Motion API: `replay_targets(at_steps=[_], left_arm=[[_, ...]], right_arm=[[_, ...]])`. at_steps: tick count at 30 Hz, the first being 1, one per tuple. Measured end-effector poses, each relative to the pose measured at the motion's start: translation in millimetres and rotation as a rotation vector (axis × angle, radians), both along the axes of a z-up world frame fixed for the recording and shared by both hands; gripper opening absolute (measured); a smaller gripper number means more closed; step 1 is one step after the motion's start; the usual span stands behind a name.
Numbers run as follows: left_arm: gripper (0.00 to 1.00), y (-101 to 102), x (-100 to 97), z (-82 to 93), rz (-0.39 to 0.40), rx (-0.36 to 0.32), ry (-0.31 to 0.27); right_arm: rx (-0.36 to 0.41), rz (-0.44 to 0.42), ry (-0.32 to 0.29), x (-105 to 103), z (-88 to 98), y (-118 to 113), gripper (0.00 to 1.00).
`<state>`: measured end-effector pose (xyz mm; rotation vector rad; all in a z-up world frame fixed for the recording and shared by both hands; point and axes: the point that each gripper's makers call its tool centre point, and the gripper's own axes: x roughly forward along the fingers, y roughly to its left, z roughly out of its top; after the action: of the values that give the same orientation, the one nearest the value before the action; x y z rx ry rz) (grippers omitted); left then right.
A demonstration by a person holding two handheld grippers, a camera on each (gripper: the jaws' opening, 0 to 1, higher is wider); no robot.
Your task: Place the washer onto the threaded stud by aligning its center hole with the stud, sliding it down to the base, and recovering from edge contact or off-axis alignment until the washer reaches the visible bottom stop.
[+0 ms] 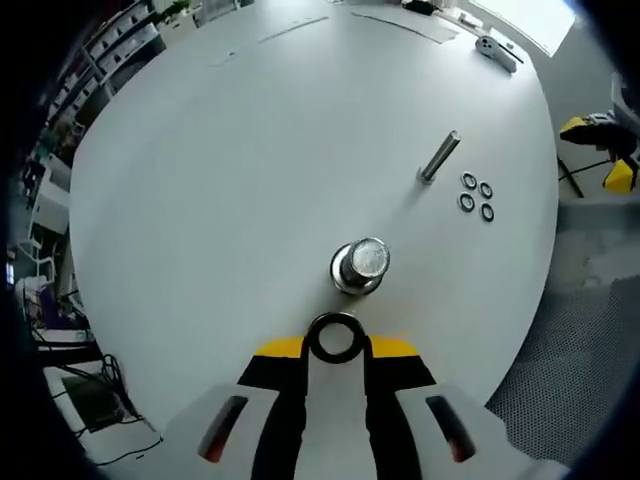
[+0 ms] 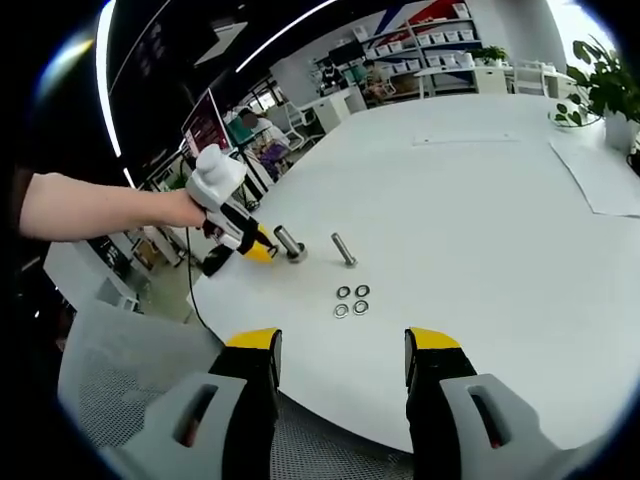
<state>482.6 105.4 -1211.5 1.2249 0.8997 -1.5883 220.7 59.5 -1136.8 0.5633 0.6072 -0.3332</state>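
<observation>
My left gripper (image 1: 336, 345) is shut on a black washer (image 1: 335, 338), held between its yellow tips just short of the metal threaded stud (image 1: 360, 265), which I see from above on the white table (image 1: 250, 180). The washer is not over the stud. In the right gripper view a hand holds the left gripper (image 2: 258, 250) right beside the stud (image 2: 290, 243). My right gripper (image 2: 343, 345) hangs open over the table's near edge, with nothing between its jaws.
A second bolt (image 1: 440, 157) (image 2: 343, 249) lies beyond the stud, with several loose washers (image 1: 477, 197) (image 2: 351, 300) beside it. Paper sheets (image 2: 600, 175) and a plant (image 2: 590, 95) sit at the far right. A mesh chair (image 2: 130, 370) stands by the table edge.
</observation>
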Motion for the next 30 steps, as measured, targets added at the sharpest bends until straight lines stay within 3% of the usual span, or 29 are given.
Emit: replay_targets(at_steps=[17,30], left_arm=[[0.19,-17,-9.7,40.2,-0.036,-0.051,0.016],[0.19,-24,-24.2,49.1,-0.096,-0.048,0.009]], right_arm=[[0.004,-0.004,-0.001,1,-1.4,-3,0.52],[0.005,-0.005,-0.009,1,1.9,-1,0.52]])
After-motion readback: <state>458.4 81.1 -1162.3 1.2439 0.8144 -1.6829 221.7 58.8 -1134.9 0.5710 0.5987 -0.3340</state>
